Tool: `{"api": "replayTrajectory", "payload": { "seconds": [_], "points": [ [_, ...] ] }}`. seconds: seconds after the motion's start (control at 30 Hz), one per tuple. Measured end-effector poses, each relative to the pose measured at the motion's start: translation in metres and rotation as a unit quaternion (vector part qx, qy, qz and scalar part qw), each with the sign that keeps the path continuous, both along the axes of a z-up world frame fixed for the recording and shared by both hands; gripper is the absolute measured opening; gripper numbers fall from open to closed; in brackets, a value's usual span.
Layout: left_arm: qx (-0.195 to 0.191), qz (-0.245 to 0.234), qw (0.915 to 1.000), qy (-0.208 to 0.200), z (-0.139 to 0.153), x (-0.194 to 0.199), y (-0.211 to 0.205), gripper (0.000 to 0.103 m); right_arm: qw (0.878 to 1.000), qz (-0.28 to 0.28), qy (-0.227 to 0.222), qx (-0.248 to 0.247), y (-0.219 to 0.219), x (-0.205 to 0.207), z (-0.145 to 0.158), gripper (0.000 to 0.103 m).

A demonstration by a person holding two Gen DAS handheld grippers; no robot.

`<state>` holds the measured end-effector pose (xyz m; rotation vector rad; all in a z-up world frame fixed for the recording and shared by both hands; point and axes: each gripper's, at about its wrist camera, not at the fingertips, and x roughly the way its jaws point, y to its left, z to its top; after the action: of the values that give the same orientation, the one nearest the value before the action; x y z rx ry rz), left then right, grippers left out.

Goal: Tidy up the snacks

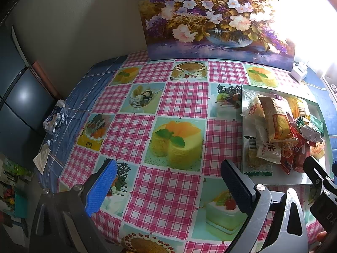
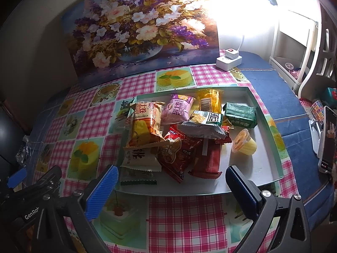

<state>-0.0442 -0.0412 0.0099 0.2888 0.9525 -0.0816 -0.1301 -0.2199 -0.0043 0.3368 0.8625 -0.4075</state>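
Both grippers hover low over a bench covered by a pink-checked tablecloth [image 1: 172, 101] printed with cakes and desserts, and both are empty. The left gripper [image 1: 168, 187] has its fingers spread wide over a bare stretch of cloth, nothing between the blue pad [image 1: 101, 187] and the dark one. The right gripper [image 2: 171, 189] is just as wide apart, its fingers framing the near edge of a shallow white tray [image 2: 261, 168] without touching it. The snacks lie heaped in that tray, mostly toward its left half: a yellow-and-orange cake-roll packet [image 2: 145, 124] rests on top of a white packet [image 2: 139, 158], a pink packet [image 2: 178, 109] sits behind it, and red wrappers [image 2: 179, 154] overlap at the middle under a white-and-green packet [image 2: 202, 124]. A yellow wrapper with a barcode [image 2: 208, 101] lies at the back, a dark green packet [image 2: 240, 113] to its right, and a small jelly cup [image 2: 243, 143] lies tipped on its side — apart from the pile, on bare tray floor. In the left wrist view the same tray [image 1: 316, 105] sits at the right of the bench, with the right gripper's dark frame edging in at the lower right. A flower painting [image 2: 137, 31] leans upright at the back of the bench, a white power adapter [image 2: 228, 59] beside it, and a crumpled wrapper [image 1: 55, 118] lies on the blue cloth at the far left.
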Motion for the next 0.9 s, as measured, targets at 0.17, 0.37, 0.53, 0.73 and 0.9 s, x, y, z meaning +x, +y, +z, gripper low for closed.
{"api": "replayTrajectory", "payload": {
  "seconds": [0.17,0.37,0.53,0.73,0.9],
  "points": [
    [0.000,0.000,1.0000,0.001,-0.0002,0.0005,-0.0004,0.099,1.000,0.001,0.000,0.000,-0.0002,-0.0001,-0.0002,0.103],
    [0.000,-0.001,1.0000,0.001,0.0000,0.0008,0.0001,0.099,1.000,0.001,-0.002,0.002,0.0017,0.0009,0.0004,0.103],
    [0.002,0.000,1.0000,-0.001,0.0001,0.0012,0.0000,0.099,1.000,0.004,-0.003,0.003,0.0030,0.0013,0.0000,0.103],
    [0.005,0.007,1.0000,-0.003,-0.0004,0.0016,-0.0005,0.099,1.000,0.010,-0.003,0.005,0.0048,0.0020,-0.0007,0.103],
    [0.007,0.013,0.9999,-0.005,-0.0002,0.0021,0.0009,0.099,1.000,0.014,-0.004,0.010,0.0058,0.0024,-0.0017,0.103]
  ]
}}
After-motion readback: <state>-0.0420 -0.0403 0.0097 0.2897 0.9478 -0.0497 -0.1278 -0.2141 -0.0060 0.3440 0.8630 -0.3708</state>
